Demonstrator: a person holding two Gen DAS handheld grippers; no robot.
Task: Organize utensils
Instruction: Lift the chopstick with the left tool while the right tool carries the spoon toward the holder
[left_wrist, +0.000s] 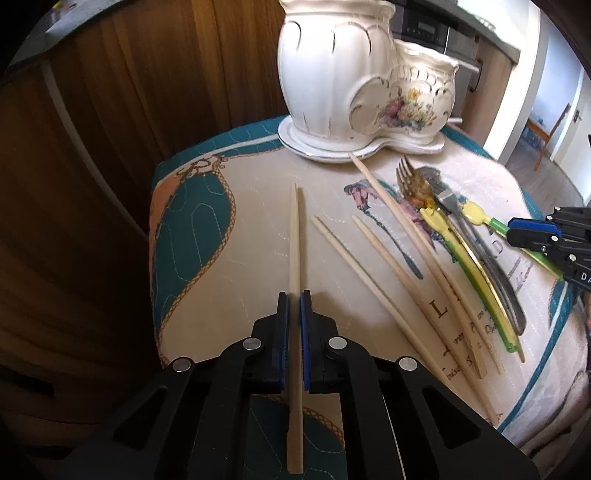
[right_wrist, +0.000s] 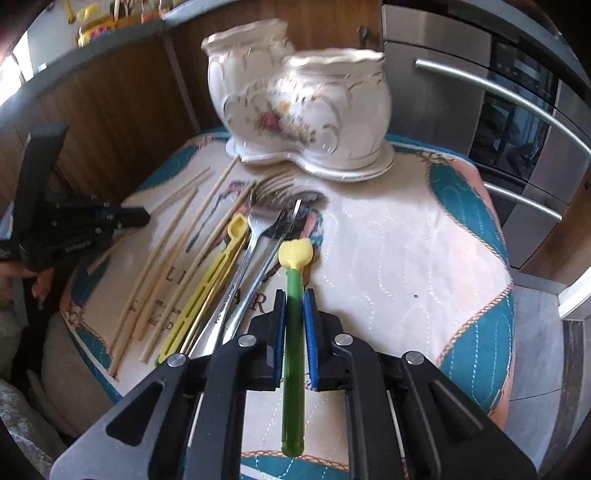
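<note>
My left gripper (left_wrist: 294, 295) is shut on a pair of pale wooden chopsticks (left_wrist: 295, 243) that point away across the quilted cloth. My right gripper (right_wrist: 294, 293) is shut on the green handle of a yellow-headed utensil (right_wrist: 294, 306). Several more chopsticks (left_wrist: 402, 266) lie loose to the right of the held pair. Beside them lie a yellow-green utensil (left_wrist: 476, 280) and metal forks (left_wrist: 410, 177). The white two-part ceramic holder (left_wrist: 354, 74) with a flower print stands at the far edge. In the left wrist view the right gripper (left_wrist: 517, 230) enters from the right.
The quilted cloth (right_wrist: 406, 258) covers a small raised surface with dropping edges all around. Wooden cabinet fronts (left_wrist: 129, 92) stand behind on the left, and an oven with steel handles (right_wrist: 498, 103) is at the right. A hand (right_wrist: 37, 280) holds the left tool.
</note>
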